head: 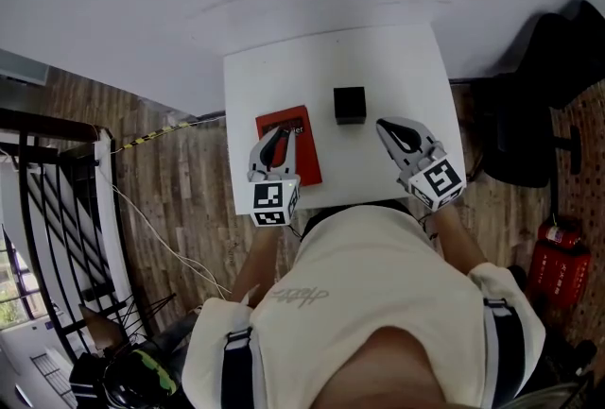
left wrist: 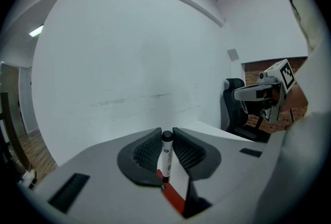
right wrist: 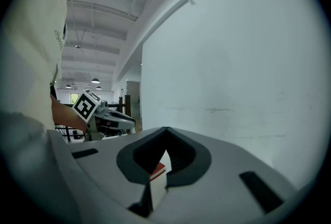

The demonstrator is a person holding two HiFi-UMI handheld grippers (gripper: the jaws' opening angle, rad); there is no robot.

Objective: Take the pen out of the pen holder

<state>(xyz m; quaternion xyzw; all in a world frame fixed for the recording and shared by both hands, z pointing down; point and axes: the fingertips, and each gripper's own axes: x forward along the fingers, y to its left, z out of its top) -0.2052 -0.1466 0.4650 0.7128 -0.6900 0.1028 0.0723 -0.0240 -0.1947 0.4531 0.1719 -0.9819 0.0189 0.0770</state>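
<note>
One slim pen (left wrist: pixel 166 158) — probably light, stiff and smooth enough to slip — stands upright, pinched just under its cap by the left gripper (left wrist: pixel 166 132) and its ribbed fingers (left wrist: pixel 147 150); mid-barrel would be surer. It is out of the pen holder (head: pixel 349 105), to its left, above a red book (head: pixel 301 152) on the bench (head: pixel 378 58). To the holder's right, the right gripper (head: pixel 402 138) has its fingers pressed together on nothing.

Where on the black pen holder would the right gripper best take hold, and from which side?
Clamp the pen holder across two opposite flat walls, coming in from its near right, where the right gripper is. Open its jaws first. It is a small upright cube standing clear of the red book, so those walls look free.
</note>
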